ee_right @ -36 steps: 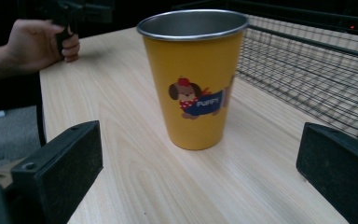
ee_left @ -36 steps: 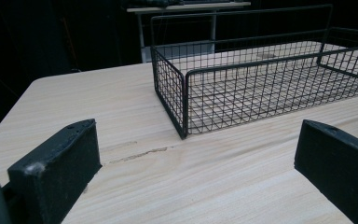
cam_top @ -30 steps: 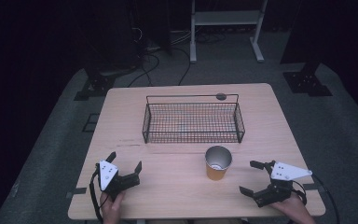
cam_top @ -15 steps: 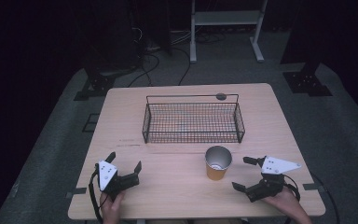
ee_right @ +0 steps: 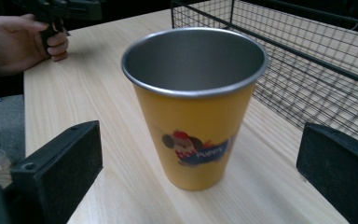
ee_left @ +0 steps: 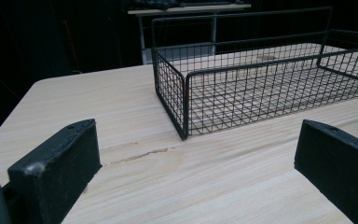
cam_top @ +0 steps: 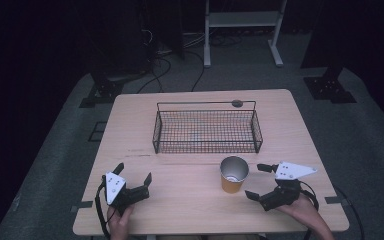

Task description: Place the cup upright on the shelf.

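A yellow cup (cam_top: 233, 174) with a metal rim and a cartoon print (ee_right: 195, 108) stands upright on the wooden table (cam_top: 190, 200), just in front of a black wire basket (cam_top: 206, 131). My right gripper (cam_top: 258, 181) is open just right of the cup, its jaws pointing at it and apart from it. The cup sits centred between the jaws in the right gripper view. My left gripper (cam_top: 132, 176) rests open at the table's front left, nothing between its jaws, facing the empty basket (ee_left: 261, 84).
A small dark round disc (cam_top: 237, 103) lies behind the basket near the table's back edge. A person's hand (ee_right: 18, 39) holds the left gripper at the far side of the right gripper view. A white frame stand (cam_top: 242, 30) and cables lie on the floor beyond.
My right gripper has slid left across the table toward the cup, still open. The left gripper and the cup have stayed put.
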Motion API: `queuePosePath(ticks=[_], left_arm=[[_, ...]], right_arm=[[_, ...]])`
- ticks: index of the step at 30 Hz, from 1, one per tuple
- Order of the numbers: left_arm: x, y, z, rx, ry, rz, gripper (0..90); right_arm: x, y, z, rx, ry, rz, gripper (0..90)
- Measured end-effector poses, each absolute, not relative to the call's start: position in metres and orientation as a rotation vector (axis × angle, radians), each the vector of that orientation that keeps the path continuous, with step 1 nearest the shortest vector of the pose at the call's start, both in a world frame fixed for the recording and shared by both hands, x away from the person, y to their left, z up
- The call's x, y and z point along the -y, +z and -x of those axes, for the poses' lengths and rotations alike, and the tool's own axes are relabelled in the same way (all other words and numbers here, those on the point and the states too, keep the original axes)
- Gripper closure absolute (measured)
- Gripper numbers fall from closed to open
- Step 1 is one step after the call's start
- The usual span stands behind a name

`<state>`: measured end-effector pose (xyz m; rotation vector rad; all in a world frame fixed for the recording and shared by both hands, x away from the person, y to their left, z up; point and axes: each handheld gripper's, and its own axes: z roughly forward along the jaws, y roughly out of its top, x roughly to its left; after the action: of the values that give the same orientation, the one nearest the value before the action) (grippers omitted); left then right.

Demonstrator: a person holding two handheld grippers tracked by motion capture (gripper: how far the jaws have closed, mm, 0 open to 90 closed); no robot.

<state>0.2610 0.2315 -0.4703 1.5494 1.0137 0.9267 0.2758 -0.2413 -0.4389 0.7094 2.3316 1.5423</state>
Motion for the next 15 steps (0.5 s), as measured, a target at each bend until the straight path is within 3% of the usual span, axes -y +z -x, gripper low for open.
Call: queuePosePath(ticks=[15], left_arm=[[-0.231,-0.470,-0.261,-1.012,0.927,-1.551,0.0]], right_arm=[[0.227,-0.437,-0.291,-2.333,1.542,-0.741,0.0]])
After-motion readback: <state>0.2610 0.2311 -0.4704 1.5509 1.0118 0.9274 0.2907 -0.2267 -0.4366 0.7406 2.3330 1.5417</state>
